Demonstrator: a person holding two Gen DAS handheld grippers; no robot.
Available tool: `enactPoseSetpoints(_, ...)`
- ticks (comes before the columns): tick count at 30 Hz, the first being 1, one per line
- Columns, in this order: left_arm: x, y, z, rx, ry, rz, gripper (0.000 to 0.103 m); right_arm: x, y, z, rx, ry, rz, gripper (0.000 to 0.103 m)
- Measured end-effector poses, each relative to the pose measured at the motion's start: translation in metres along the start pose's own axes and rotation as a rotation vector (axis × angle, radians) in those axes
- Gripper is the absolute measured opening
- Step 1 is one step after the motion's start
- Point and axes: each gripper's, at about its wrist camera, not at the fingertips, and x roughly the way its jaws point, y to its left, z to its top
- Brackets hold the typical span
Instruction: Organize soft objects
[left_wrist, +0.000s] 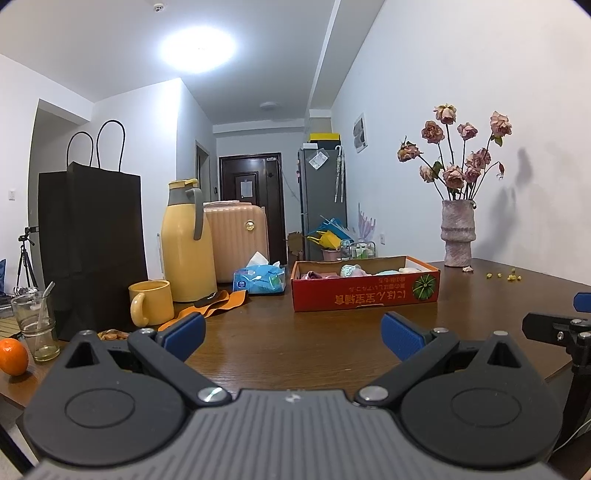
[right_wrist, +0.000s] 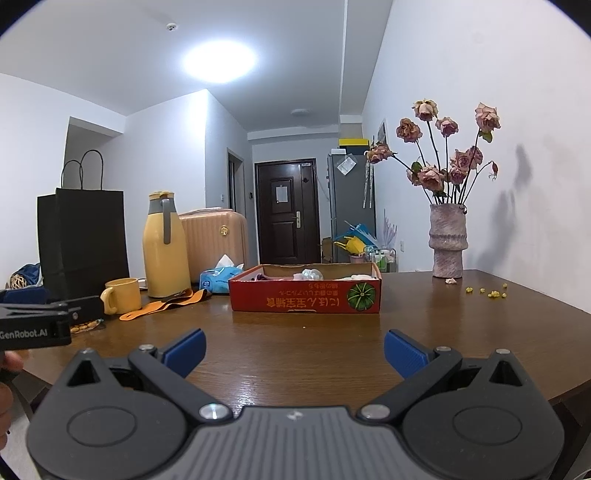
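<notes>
I am holding both claws level above a brown wooden table (right_wrist: 295, 350), facing the red cardboard box (right_wrist: 306, 297), and the soft objects (right_wrist: 312, 274) are lying inside that box, mostly hidden behind its front wall: only pale pink, white and mint tops are peeking over the rim, too bunched for me to tell apart. The left gripper (left_wrist: 293, 334) is standing wide with nothing between its blue pads, and the right gripper (right_wrist: 294, 349) is likewise spread wide and gripping nothing. In the left view, the right gripper's black frame is cutting in well right of the box; in the right view, the left gripper and part of a hand (right_wrist: 9, 363) are intruding well left of it, both cropped by the frame. Between the claws and the box, bare tabletop is lying open, and the table's near edge is showing right of the box. Left of the box are sitting a blue tissue pack (left_wrist: 259, 279), an orange strap (left_wrist: 214, 304), a yellow jug (left_wrist: 188, 242), a yellow mug (left_wrist: 151, 302) and a black paper bag (left_wrist: 92, 243). Right of the box a vase of dried roses (right_wrist: 447, 243) is standing near the white wall, with small yellow bits (right_wrist: 487, 291) scattered beside it. Behind the box, a hallway is leading to a dark door (right_wrist: 286, 210).
</notes>
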Motion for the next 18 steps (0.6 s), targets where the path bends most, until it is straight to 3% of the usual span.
enactPoseSetpoints(18,-0.0014,-0.0006,-0.0037,-0.016,-0.014,0.008,0.103,0.0007,-0.0012,0.0003,0.0,0.0,-0.001,0.103)
